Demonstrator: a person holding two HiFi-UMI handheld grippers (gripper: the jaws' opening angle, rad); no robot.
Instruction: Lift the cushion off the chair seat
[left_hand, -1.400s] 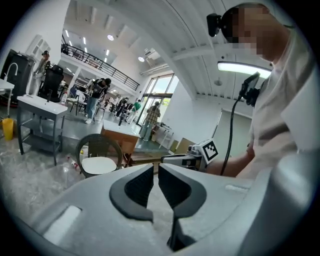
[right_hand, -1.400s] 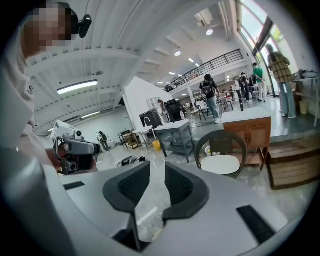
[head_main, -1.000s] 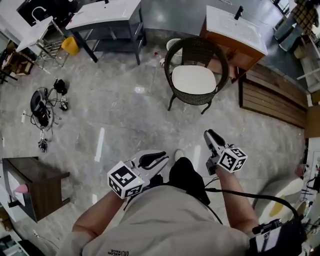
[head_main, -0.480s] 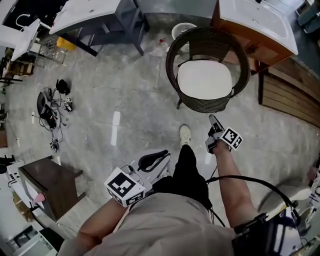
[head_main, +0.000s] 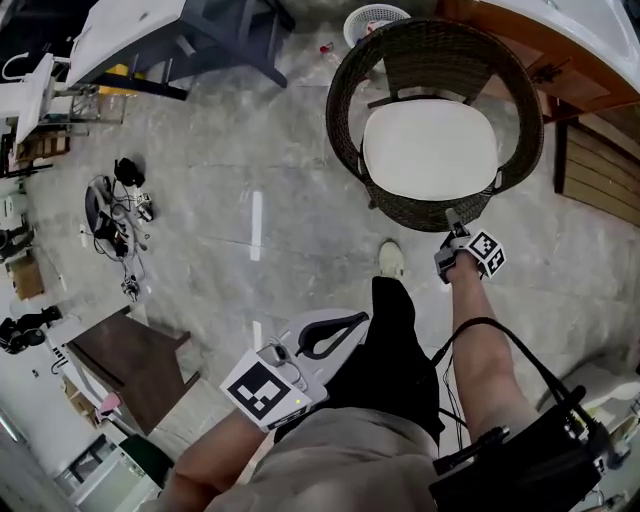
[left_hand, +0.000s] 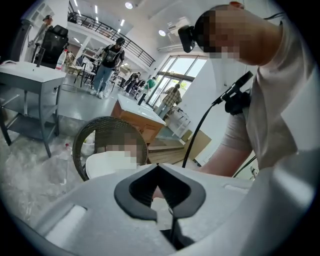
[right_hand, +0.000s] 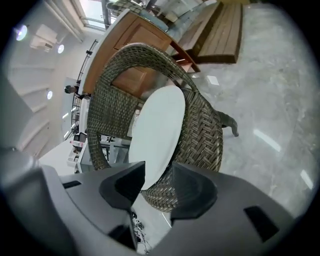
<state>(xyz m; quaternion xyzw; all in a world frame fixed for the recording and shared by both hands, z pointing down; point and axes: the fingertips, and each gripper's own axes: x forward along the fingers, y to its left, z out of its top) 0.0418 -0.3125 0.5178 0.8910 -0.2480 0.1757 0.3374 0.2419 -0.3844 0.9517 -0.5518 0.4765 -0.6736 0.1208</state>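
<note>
Left gripper (head_main: 355, 322) hanging low beside the person's leg, jaws pressing together with nothing between them. Right gripper (head_main: 455, 225) reaching just short of the front rim of the wicker chair (head_main: 345, 95), jaws opening, pads gripping nothing; the seat edge is showing through the gap. White cushion (head_main: 430, 148) lying flat on the chair seat, filling it, just beyond the right gripper

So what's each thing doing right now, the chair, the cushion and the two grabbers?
Chair: upright on the floor.
Cushion: lying flat on the seat, not lifted.
Right gripper: jaws opening, gripping nothing, by the chair's front rim.
Left gripper: jaws shut, empty.
</note>
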